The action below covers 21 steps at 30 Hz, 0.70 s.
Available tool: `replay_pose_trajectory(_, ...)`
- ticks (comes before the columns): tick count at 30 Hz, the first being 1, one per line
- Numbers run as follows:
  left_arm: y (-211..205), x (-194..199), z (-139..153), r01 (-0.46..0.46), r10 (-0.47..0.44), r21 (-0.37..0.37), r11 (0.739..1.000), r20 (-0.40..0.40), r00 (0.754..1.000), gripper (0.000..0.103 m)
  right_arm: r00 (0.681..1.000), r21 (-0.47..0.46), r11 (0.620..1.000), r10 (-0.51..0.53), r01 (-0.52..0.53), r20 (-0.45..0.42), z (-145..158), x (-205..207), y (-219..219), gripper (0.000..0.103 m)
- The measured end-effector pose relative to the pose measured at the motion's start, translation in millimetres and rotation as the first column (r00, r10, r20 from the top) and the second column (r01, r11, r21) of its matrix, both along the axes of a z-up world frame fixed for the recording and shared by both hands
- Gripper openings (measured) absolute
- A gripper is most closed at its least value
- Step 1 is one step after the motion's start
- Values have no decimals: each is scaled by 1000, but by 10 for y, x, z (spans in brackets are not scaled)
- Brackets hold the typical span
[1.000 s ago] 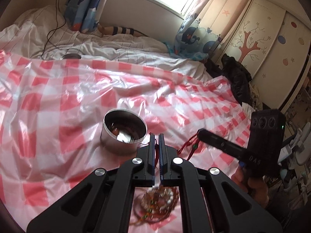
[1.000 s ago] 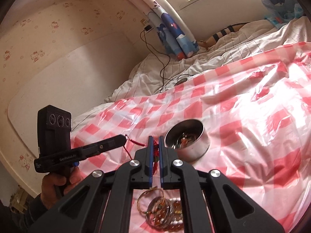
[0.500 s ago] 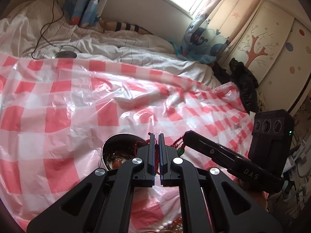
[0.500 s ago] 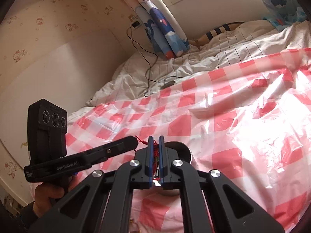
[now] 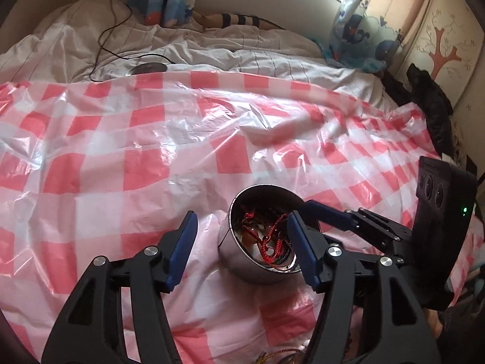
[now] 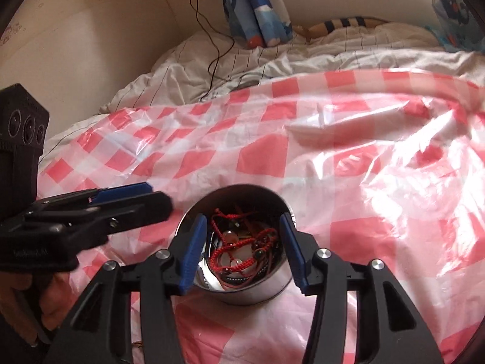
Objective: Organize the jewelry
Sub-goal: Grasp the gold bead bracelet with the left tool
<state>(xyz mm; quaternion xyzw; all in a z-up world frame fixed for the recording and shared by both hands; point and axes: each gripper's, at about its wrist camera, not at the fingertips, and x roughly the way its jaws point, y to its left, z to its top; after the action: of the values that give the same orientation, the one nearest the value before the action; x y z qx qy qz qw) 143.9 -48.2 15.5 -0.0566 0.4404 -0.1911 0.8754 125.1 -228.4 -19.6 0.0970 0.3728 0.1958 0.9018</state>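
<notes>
A round metal tin [image 5: 242, 268] [image 6: 274, 294] stands on the red-and-white checked plastic sheet [image 5: 121, 157]. A red cord bracelet [image 5: 269, 250] [image 6: 242, 250] lies inside it with other beaded pieces. My left gripper [image 5: 241, 236] is open and empty, just left of and above the tin. My right gripper [image 6: 242, 235] is open and empty, its fingers astride the tin's mouth. Each gripper shows in the other's view: the right one [image 5: 306, 212], the left one [image 6: 136, 195].
More jewelry [image 5: 282, 356] lies on the sheet at the near edge. White bedding [image 5: 212, 48] with a black cable [image 5: 112, 30] and a small dark disc [image 5: 148, 67] lies beyond the sheet. A wardrobe [image 5: 448, 30] stands at the right.
Both grippers were shut on the red cord bracelet and carried it over the tin. Both have opened and the bracelet now lies in the tin.
</notes>
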Motion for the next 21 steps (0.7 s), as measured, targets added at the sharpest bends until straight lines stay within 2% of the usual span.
replay_pose_trajectory(6,279,-358,108,-29,29,-3,1000,25,999,61,996,66,996,-66,61,67,306,-301,-274,51)
replay_pose_trajectory(9,330,-678,11,4,-4,30,1000,18,1000,62,996,58,995,-82,79,45,353,-573,-406,52)
replay_pose_trajectory(13,312,-1136,-234,48,-47,94,994,-14,999,62,999,32,998,-52,53,-9,249,-1062,-485,52)
replay_pose_trajectory(16,131,-1363,-292,118,-123,187,975,18,992,62,999,15,1000,-12,13,-44,148,-1376,-436,51)
replay_pose_trajectory(19,-51,-1543,-284,190,-221,267,945,91,971,62,997,-66,996,50,-54,-59,93,-1538,-205,51)
replay_pose_trajectory(21,-117,-1604,-318,223,-265,288,931,113,958,62,995,-126,988,89,-93,-37,98,-1594,-52,51)
